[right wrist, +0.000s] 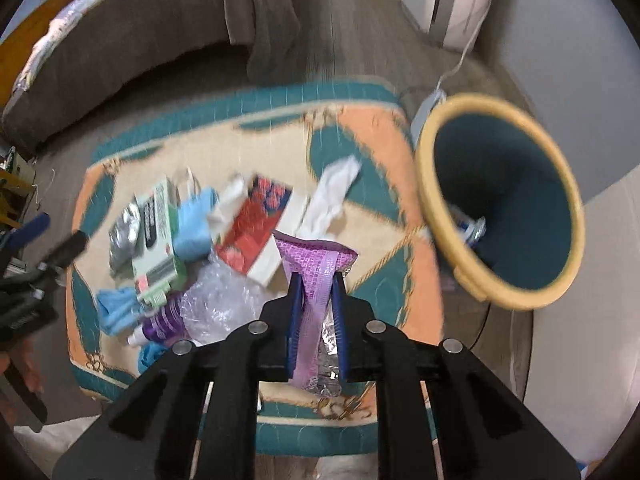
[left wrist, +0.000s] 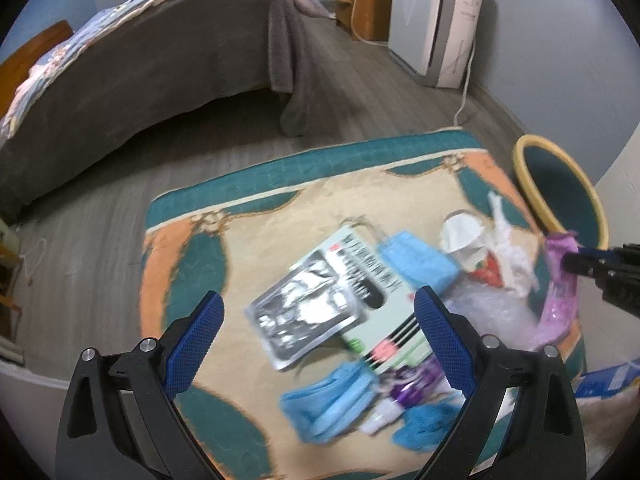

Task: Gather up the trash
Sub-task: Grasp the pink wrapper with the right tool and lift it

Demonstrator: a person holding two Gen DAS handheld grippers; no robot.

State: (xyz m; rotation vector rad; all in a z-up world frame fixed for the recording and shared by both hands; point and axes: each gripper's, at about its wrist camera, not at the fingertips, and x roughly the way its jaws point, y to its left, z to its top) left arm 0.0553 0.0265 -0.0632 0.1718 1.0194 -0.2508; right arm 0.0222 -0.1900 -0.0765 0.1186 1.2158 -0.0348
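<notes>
Trash lies on a patterned rug: a silver foil pouch, a green box, blue face masks, a red-and-white box, white tissue and clear plastic. My left gripper is open above the foil pouch and box. My right gripper is shut on a purple wrapper, held above the rug's right side, left of the yellow-rimmed bin. The wrapper and bin also show in the left wrist view.
A bed with a grey blanket stands beyond the rug. A white appliance with a cord and a wooden nightstand stand by the far wall. The bin holds some items at its bottom. A blue box lies at right.
</notes>
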